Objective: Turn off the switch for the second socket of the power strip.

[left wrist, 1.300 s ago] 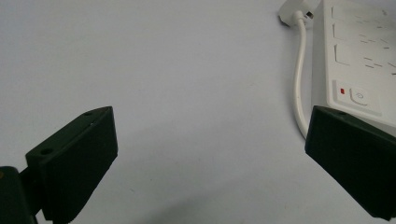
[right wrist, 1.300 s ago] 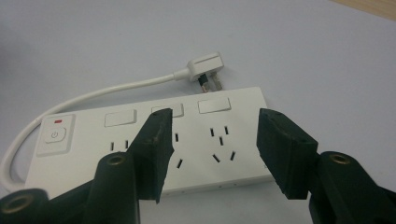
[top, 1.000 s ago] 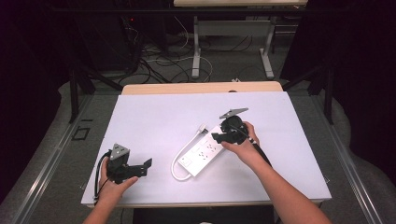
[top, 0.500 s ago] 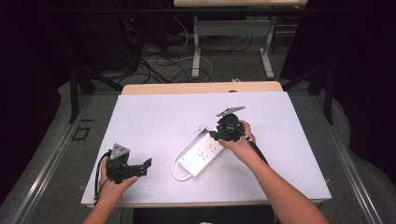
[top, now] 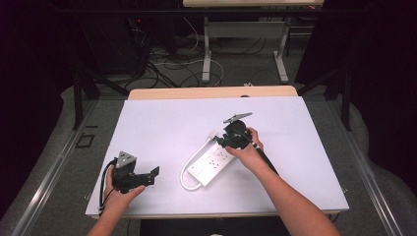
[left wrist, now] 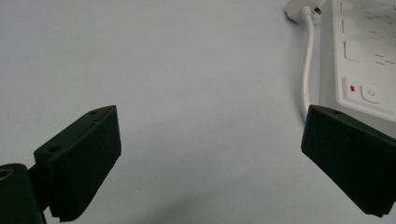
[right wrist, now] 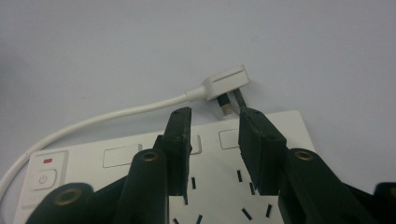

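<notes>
The white power strip (top: pixel 212 162) lies slantwise near the middle of the white table (top: pixel 162 123), its cord (top: pixel 189 169) looping round its 8 o'clock end and running back to the plug (right wrist: pixel 227 82), which rests at its 1 o'clock end. The right gripper (top: pixel 222 142) hovers over that end — jaws narrow, having just been closing, seemingly with nothing between them. At 7 o'clock, well apart, the left gripper (top: pixel 153 174) sits with jaws wide — empty.

Even overhead light brightens the white table (top: pixel 162 123), surroundings stay dark, and close-ups look slightly soft.
</notes>
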### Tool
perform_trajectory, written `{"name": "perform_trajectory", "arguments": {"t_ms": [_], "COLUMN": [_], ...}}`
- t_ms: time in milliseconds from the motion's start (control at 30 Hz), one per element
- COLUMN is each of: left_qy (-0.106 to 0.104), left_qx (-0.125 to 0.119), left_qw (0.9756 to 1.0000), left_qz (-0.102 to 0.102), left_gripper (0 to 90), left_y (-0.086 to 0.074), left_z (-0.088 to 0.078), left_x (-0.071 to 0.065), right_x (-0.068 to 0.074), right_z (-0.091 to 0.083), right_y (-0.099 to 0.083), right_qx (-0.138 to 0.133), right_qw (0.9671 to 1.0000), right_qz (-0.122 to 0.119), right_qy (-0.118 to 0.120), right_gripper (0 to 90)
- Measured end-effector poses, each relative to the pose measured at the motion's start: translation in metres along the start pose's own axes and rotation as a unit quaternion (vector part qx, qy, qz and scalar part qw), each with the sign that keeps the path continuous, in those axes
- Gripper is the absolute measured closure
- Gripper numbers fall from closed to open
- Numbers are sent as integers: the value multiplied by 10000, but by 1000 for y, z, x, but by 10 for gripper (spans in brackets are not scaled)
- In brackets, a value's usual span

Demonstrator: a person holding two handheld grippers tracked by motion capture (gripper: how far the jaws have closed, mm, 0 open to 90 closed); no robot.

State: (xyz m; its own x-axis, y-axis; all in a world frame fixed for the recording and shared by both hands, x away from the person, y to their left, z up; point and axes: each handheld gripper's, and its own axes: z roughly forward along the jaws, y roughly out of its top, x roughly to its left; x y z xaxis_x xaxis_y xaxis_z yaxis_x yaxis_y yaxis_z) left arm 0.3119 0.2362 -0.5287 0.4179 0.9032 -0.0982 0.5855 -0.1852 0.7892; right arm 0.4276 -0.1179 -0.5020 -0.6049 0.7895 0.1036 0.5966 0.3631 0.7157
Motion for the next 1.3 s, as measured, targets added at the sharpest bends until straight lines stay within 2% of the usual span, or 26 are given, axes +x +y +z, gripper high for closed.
{"name": "perform_trajectory", "arguments": {"t_ms": [67, 200, 800, 1033, 1233, 1300], "left_qy": [0, -4, 32, 37, 41, 42], "left_qx": [1, 7, 10, 23, 19, 10], "left_qw": [10000, 10000, 10000, 10000, 10000, 10000], "left_qz": [-5, -15, -13, -3, -1, -2], "left_gripper": [48, 49, 63, 64, 66, 67], "left_y": [0, 0, 0, 0, 0, 0], "left_z": [0, 0, 0, -1, 0, 0], "left_x": [0, 1, 1, 2, 2, 2], "right_x": [1, 1, 6, 6, 6, 7], "right_z": [2, 9, 27, 32, 34, 34], "right_y": [0, -1, -2, -3, -4, -3], "right_qx": [55, 164, 397, 503, 438, 503], "right_qw": [9999, 9998, 9984, 9980, 9979, 9977], "right_qz": [88, 99, 372, 356, 422, 421], "right_qy": [44, 51, 162, 163, 242, 191], "right_gripper": [666, 697, 781, 798, 845, 856]}}
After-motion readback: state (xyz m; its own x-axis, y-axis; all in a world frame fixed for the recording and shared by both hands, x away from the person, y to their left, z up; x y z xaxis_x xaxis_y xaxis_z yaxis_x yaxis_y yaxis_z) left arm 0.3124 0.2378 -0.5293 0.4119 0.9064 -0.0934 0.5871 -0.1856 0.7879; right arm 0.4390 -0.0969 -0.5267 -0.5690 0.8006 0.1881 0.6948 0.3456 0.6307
